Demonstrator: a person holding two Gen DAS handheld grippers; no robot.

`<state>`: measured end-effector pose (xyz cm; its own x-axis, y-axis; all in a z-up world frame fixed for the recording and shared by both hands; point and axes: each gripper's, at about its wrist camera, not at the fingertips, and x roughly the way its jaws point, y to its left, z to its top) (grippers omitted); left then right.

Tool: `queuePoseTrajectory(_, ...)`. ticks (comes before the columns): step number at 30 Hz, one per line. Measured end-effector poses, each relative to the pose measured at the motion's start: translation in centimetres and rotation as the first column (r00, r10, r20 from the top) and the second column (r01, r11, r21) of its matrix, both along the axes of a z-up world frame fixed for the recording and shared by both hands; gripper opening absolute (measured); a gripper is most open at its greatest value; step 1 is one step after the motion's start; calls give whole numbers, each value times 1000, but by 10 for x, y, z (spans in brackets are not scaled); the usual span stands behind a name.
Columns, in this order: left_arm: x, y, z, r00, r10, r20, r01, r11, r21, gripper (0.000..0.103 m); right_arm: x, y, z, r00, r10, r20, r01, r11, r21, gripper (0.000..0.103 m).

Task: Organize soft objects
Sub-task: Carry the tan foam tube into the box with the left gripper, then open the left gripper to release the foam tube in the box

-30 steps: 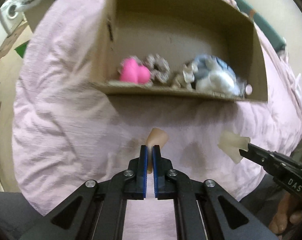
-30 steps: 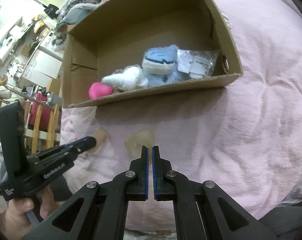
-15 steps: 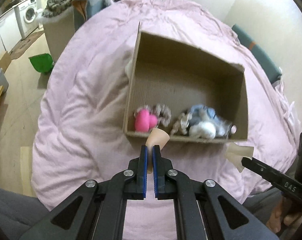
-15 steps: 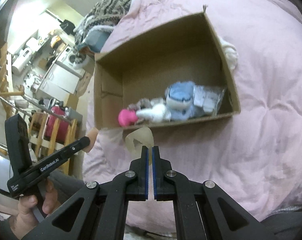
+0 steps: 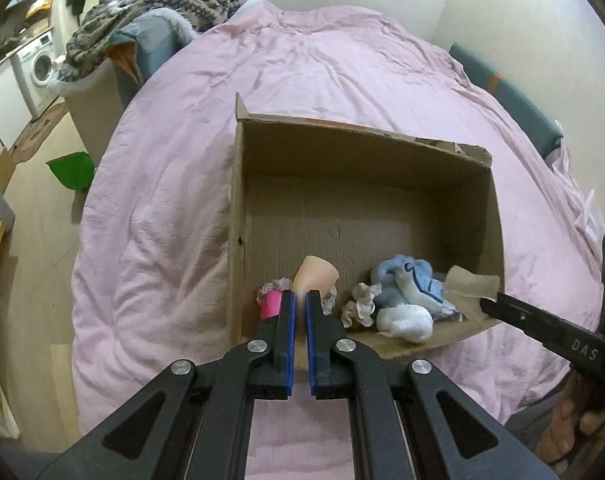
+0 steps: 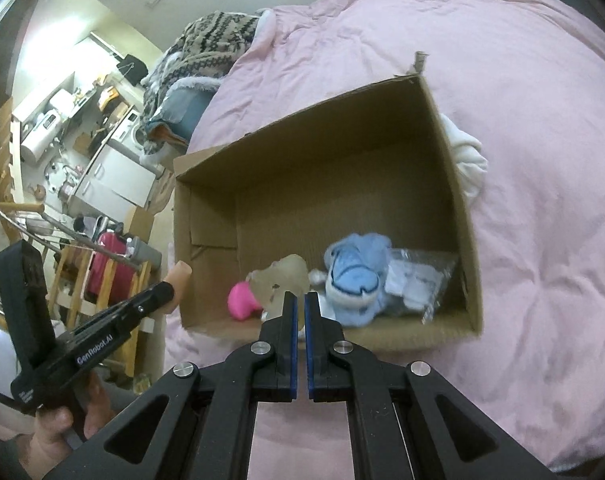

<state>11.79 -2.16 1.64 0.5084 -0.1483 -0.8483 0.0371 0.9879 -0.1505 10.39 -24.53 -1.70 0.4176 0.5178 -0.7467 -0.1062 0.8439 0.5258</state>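
In the left wrist view, the left gripper (image 5: 298, 300) is squeezed on a soft peach piece (image 5: 315, 278). It holds the piece up over the near end of the cardboard box (image 5: 366, 160). The box sits on a pink blanket (image 5: 174, 184). Inside the box lie a pink toy (image 5: 270, 305), a blue plush (image 5: 406, 284) and a white soft lump (image 5: 404, 322). On the right side, the right gripper (image 5: 487, 304) pinches a pale see-through piece (image 5: 471, 285) over the box's right corner.

In the right wrist view, the right gripper (image 6: 300, 300) is clamped on the pale see-through piece (image 6: 280, 280), held over the near box wall (image 6: 382, 338). The blue plush (image 6: 356, 276) lies just beside a clear bag (image 6: 420, 284). A white cloth (image 6: 468, 160) lies outside the box.
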Motion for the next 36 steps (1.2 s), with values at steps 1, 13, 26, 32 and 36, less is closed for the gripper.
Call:
queuePoseTrajectory(1, 1, -1, -2, 1000, -11, 0, 11, 1000, -11, 5, 2, 3, -2, 1000, 7, 3, -7, 1000, -6, 5)
queuePoseTrajectory(13, 9, -6, -38, 999, -4, -41, 4, 1000, 11, 5, 13, 29, -49, 994, 47, -101, -50, 998, -25, 5)
queuePoseTrajectory(26, 8, -2, -41, 999, 15, -33, -14, 1000, 17, 6, 13, 23, -45, 996, 27, -82, -27, 1000, -5, 6)
queuePoseTrajectory(32, 6, -2, -38, 1000, 21, -10, -20, 1000, 21, 12, 11, 21, -40, 998, 27, -56, -26, 1000, 12, 6)
queuePoseTrajectory(36, 6, -1, -34, 999, 32, 2, -32, 999, 17, 14, 10, 18, -37, 999, 21, -42, -20, 999, 29, 8)
